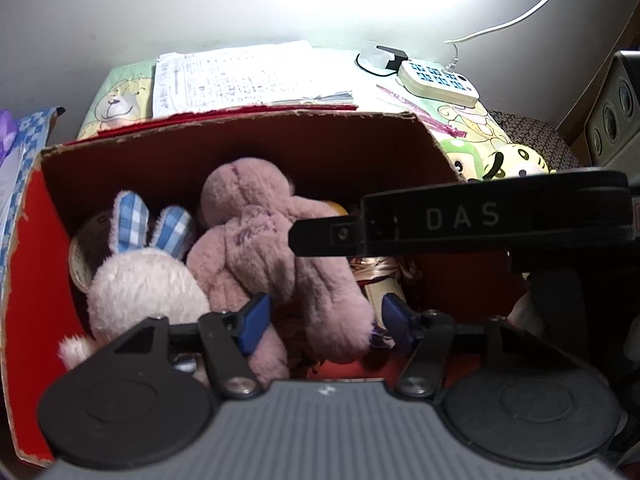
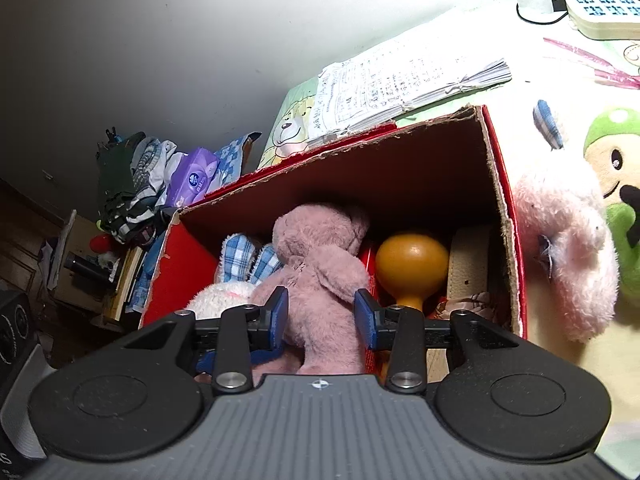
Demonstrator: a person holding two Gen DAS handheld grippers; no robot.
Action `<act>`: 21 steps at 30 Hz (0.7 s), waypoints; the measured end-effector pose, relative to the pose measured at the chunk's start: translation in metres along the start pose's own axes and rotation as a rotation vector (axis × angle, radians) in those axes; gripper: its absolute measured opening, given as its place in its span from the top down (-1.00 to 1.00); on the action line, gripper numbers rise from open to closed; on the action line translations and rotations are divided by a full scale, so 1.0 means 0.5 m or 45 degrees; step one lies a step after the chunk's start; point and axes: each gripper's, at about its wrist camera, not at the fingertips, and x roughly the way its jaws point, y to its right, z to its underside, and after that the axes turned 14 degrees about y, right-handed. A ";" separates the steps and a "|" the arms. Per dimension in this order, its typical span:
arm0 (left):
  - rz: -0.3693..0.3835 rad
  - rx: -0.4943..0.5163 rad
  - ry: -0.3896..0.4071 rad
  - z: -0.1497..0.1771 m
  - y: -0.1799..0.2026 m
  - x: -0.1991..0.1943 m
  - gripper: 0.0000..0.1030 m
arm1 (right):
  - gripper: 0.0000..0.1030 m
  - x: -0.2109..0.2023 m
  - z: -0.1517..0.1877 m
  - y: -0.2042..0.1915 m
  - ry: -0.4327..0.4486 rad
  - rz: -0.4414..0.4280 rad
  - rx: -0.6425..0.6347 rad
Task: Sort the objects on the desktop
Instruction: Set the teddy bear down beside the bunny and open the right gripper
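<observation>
A red cardboard box (image 1: 280,140) (image 2: 400,168) holds a pink plush bear (image 1: 256,232) (image 2: 320,248) and a white bunny with blue checked ears (image 1: 140,280) (image 2: 236,268). An orange gourd-shaped toy (image 2: 412,264) and a beige belt (image 2: 468,264) are also inside. My right gripper (image 2: 322,312) is closed around the bear's lower body, both blue pads touching it. In the left wrist view it appears as a black bar (image 1: 460,220) reaching over the box. My left gripper (image 1: 326,320) hangs open above the bear's legs, holding nothing.
A pink plush (image 2: 568,248) and a green plush (image 2: 616,160) lie on the mat right of the box. A stack of papers (image 1: 248,76) and a power strip (image 1: 440,80) sit behind it. A purple tissue pack (image 2: 192,176) and clutter are at the left.
</observation>
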 end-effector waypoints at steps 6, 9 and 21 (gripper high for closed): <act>-0.049 0.023 0.058 -0.004 0.000 -0.027 -0.37 | 0.46 0.014 0.005 0.004 -0.009 0.012 0.017; -0.083 0.002 0.031 0.000 -0.004 -0.020 -0.37 | 0.46 0.015 0.012 0.004 -0.023 -0.009 0.055; -0.283 0.027 0.025 0.008 0.024 -0.033 -0.38 | 0.45 -0.046 0.028 -0.004 0.063 0.008 -0.015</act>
